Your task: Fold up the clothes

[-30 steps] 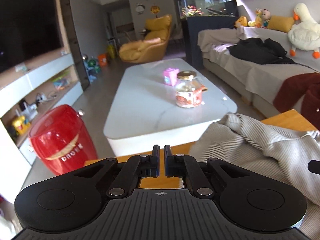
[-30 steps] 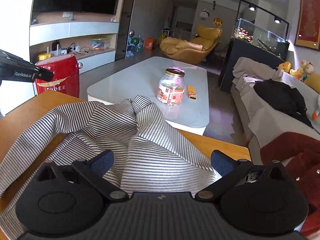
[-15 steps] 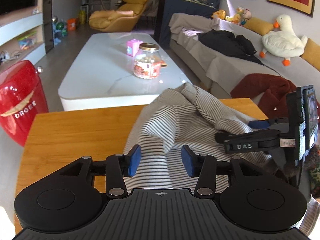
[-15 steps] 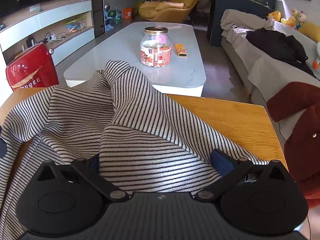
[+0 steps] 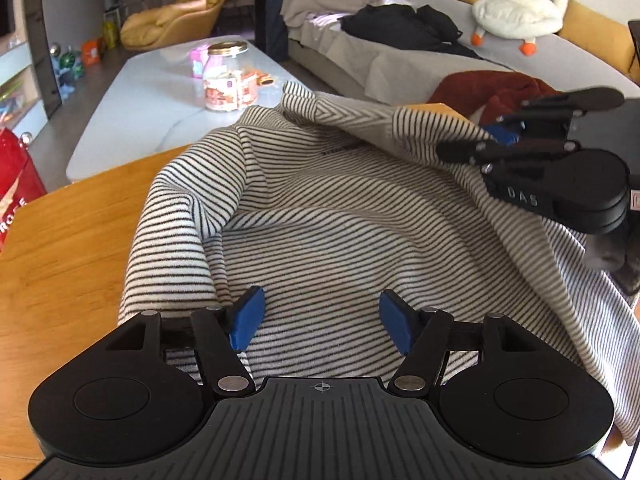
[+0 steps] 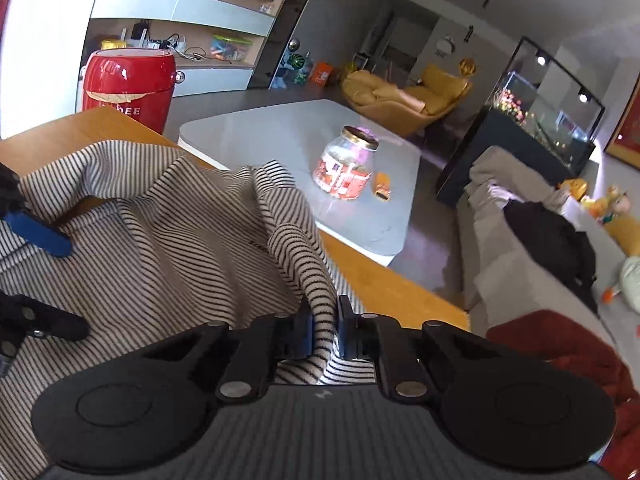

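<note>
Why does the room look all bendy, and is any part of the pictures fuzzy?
Both wrist views use fisheye lenses, so edges curve: in the right wrist view the wooden table and shelves bow. There the sofa side smears with blur, while the right gripper pinching the striped shirt stays sharp. In the left wrist view, sunlight glares on the white coffee table.

Wooden table [image 5: 72, 248], orange-brown top, carries a striped garment [image 5: 328, 216] bunched across its middle and right side; left part of the top bare. Beyond it a white coffee table [image 6: 280, 136] carries a glass jar [image 6: 347, 163] with gold lid, a small orange item [image 6: 383, 186] just beside the jar, and a pink box [image 5: 197, 62] behind it.
</note>
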The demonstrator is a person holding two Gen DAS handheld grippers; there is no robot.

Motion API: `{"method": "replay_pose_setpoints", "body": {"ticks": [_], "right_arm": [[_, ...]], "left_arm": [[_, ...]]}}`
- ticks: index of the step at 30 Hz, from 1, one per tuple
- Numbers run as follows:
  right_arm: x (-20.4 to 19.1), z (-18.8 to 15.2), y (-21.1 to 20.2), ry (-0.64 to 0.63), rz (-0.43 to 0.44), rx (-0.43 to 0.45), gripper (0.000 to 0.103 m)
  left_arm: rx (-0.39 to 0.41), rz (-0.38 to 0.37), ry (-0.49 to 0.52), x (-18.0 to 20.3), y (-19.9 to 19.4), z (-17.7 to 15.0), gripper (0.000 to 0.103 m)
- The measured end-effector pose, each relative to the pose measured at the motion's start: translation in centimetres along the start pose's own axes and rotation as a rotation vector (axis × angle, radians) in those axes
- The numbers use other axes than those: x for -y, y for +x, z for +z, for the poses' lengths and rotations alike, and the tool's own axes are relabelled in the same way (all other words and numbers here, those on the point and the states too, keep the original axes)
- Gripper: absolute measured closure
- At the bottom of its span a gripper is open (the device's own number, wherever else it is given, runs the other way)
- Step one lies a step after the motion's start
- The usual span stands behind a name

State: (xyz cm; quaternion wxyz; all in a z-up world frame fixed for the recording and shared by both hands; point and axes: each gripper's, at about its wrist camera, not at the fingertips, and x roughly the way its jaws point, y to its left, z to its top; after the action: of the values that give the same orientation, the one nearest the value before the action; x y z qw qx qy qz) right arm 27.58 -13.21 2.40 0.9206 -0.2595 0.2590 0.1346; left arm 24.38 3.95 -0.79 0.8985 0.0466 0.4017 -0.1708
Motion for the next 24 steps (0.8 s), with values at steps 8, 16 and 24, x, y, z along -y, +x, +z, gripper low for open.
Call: {"method": "replay_pose_setpoints", "body": {"ticks": [8,16,24], "right_arm": [[7.2,-1.3,3.5,0.109,-0.270,-0.085,0.094],[4.4,-3.3,0.9,0.115,-0.069,-0.112,0.094],[2.8,-4.0,-1.3,0.090,-0.009,-0.085,0.093]], "left_arm": [[0.025,-0.023,0.015,-0.2,-2.5,-3.2,0.032],[-0.023,-0.076,0.012,0.0,-6.2,-6.1,0.025],[0.128,-0.107,0.003,-4.3,-12.9,-3.4,0.029]]}}
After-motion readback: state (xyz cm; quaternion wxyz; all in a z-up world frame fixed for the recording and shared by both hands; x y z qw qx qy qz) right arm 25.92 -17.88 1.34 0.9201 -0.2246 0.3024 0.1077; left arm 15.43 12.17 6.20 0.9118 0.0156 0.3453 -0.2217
